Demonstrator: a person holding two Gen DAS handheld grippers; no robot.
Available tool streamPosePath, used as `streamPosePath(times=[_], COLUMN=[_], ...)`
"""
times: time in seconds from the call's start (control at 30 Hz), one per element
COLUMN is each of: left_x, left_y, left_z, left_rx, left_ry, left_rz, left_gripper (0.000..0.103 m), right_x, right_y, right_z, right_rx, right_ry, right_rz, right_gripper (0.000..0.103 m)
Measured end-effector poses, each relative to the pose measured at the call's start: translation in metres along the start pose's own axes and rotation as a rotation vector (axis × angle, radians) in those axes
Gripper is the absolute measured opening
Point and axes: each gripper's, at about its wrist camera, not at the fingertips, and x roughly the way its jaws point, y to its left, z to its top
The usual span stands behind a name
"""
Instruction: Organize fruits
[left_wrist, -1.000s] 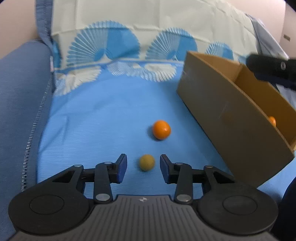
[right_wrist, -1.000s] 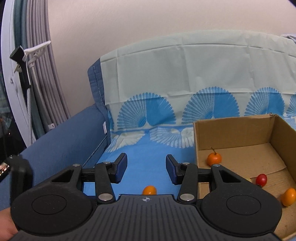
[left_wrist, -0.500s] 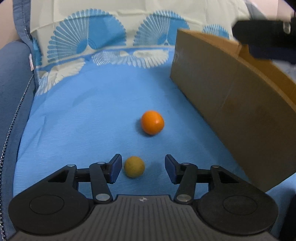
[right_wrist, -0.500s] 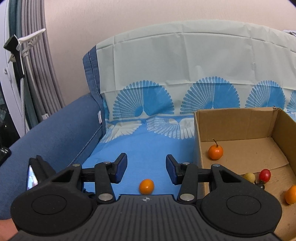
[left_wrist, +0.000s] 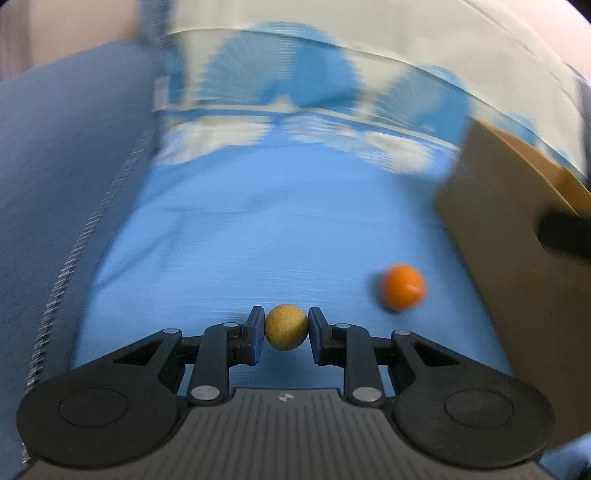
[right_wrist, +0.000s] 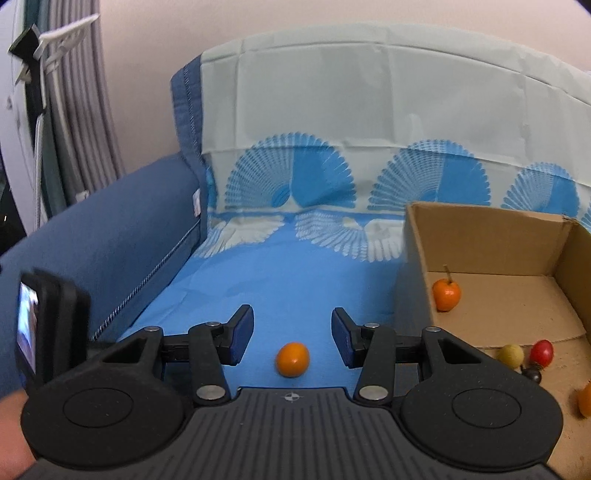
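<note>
- The left gripper (left_wrist: 286, 332) has its blue pads clamped on a small yellow-brown fruit (left_wrist: 286, 331), one pad against each side of it, above the blue cloth (left_wrist: 258, 236).
- To its right an orange fruit (left_wrist: 403, 286) lies on the cloth, near the outer wall of the cardboard box (left_wrist: 517, 236) and apart from it; the left wrist view is blurred.
- Open blue cloth stretches ahead of the left gripper up to the fan-patterned backrest cover (left_wrist: 288, 81); the dark blue sofa arm (left_wrist: 62, 177) with its stitched seam bounds the left side.
- The right gripper (right_wrist: 292, 334) has its fingers spread wide with nothing between the pads; the orange fruit (right_wrist: 292, 359) sits on the cloth (right_wrist: 280, 280) below the gap.
- The cardboard box (right_wrist: 491, 232) stands open-topped on the right, its near corner just beside the right finger.
- Inside it: an orange fruit with a stem (right_wrist: 447, 291) at the back left, a yellow fruit (right_wrist: 510, 355) and a red fruit (right_wrist: 542, 351) side by side near the front, and another orange one (right_wrist: 585, 400) at the picture's edge.
- A pale wall (right_wrist: 258, 37) rises behind the sofa.
</note>
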Motion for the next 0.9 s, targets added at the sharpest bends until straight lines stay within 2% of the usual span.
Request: streamPosePath(times=[0.1,0.2,0.4,0.6,0.77,0.87,0.9], left_x=[0.002,0.004,0.011,0.013,0.012,0.012,0.011], left_y=[0.014,0.022,0.025,0.025,0.026,0.026,0.026], left_z=[0.003,0.004,0.005,0.004,0.004,0.004,0.004], left_rx=[-0.064,-0.1,-0.092,-0.093,-0.097,-0.098,-0.099], left_ry=[0.003,0.004,0.024,0.021,0.02,0.017,0.015], left_rz=[0.058,0.074,0.077,0.074,0.073,0.075,0.075], left_gripper=[0.028,0.028,0.028,0.028,0.028,0.028,0.028], right_x=[0.012,0.029,0.068,0.108,0.133,0.14,0.141], right_y=[0.007,0.012,0.015,0.01,-0.001,-0.005,-0.004], right_z=[-0.002,-0.005,-0.007,-0.014,-0.02,-0.024,-0.025], right_rx=[-0.032,-0.043,-0.029,0.0,0.059,0.092,0.089], right_ry=[0.031,0.081,0.149,0.204,0.283,0.309,0.311], right_rz=[-0.004,-0.019,-0.078,-0.144,-0.14,-0.124,-0.12], right_gripper=[0.051,0.052,0.064,0.065,0.065,0.058,0.045])
